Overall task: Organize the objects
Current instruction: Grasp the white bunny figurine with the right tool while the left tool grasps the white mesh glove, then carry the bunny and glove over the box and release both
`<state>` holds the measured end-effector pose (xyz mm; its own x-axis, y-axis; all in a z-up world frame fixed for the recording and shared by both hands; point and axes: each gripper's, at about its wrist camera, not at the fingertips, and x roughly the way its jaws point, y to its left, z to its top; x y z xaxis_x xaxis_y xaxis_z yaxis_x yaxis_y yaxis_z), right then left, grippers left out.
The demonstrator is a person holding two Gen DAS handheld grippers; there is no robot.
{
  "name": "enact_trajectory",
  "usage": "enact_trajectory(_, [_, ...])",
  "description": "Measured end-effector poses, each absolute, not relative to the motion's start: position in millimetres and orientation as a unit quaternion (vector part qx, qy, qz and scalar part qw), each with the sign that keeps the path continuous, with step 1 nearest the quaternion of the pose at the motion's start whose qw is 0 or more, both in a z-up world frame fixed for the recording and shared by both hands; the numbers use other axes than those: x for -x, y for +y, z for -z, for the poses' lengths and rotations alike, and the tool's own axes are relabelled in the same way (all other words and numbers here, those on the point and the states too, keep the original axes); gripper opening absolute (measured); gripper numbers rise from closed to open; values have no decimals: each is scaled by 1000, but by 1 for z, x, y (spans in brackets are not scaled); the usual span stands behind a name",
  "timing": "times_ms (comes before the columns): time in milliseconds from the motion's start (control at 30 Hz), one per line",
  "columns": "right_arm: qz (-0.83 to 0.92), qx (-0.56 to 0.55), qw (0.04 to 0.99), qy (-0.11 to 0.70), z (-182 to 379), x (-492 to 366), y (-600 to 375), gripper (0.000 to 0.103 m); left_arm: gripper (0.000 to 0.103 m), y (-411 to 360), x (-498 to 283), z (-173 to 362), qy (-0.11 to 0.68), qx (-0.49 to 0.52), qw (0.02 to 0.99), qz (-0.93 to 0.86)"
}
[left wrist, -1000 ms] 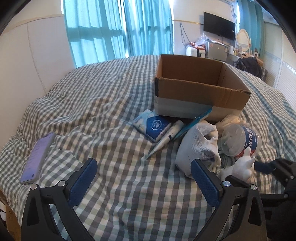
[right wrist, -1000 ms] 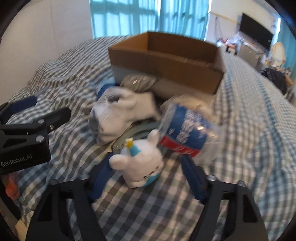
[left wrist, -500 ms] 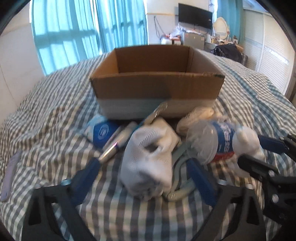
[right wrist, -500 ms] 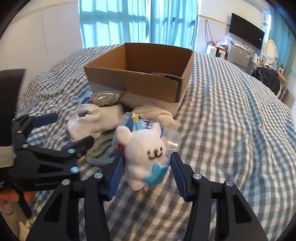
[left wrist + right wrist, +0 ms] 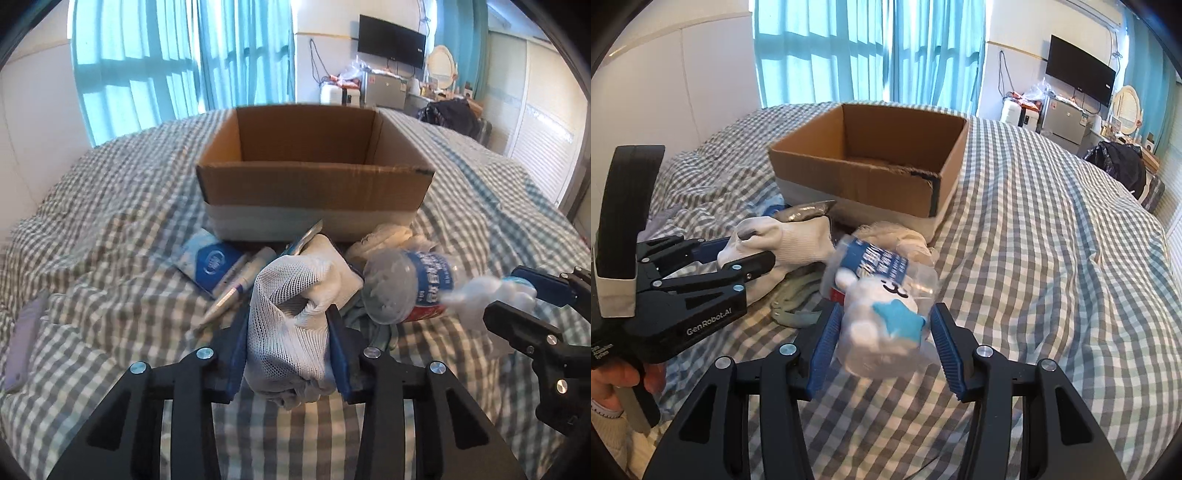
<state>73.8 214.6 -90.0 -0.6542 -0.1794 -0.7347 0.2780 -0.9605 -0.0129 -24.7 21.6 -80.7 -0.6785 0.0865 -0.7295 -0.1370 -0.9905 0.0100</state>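
Cardboard box (image 5: 314, 177) sits open mid-bed on the checked duvet (image 5: 110, 229); nothing visible inside it, though the floor is only partly seen from the right wrist view. Grey tape band along its near bottom edge.

Left gripper (image 5: 288, 350) clamped on a white mesh sock (image 5: 288, 325), both blue pads pressed into the fabric, just in front of the box. Right gripper (image 5: 882, 339) closed around a white plush toy (image 5: 879, 328) with a blue star on it; toy blurred.

Clear plastic bottle (image 5: 410, 284) lies on its side beside the sock, with a blue and red label, text not readable. Blue tissue pack (image 5: 210, 262) with a round logo and a tube (image 5: 240, 284) lie by the box's near left corner. Phone (image 5: 26, 343) near the bed's left edge. "GenRobot.AI" is printed on the left gripper body.
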Motion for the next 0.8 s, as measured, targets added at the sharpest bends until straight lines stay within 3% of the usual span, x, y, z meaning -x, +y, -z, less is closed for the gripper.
enact_trajectory(67, [912,-383,129,69,80,-81,211,42,39,19,21,70,26,383,61,-921])
enact_trajectory(167, [918,-367,129,78,68,-87,205,40,39,16,17,49,12,355,63,-933])
enact_trajectory(267, [919,-362,129,93,61,-89,201,24,39,14,14,37,9,341,63,-938])
enact_trajectory(400, [914,-373,144,72,63,-90,202,25,39,11,9,39,16,344,57,-937])
enact_trajectory(433, [913,-377,145,66,65,-90,203,26,39,10,8,42,17,348,52,-936])
enact_trajectory(467, [910,-383,147,65,67,-89,203,35,39,9,8,46,16,355,47,-934])
enact_trajectory(500, [908,-387,147,66,70,-88,204,55,39,6,8,51,12,363,43,-931])
enact_trajectory(567, [901,-406,140,69,83,-85,202,68,39,0,8,60,6,376,36,-926])
enact_trajectory(800, [871,-465,129,91,140,-73,195,68,39,-9,9,81,2,398,29,-917])
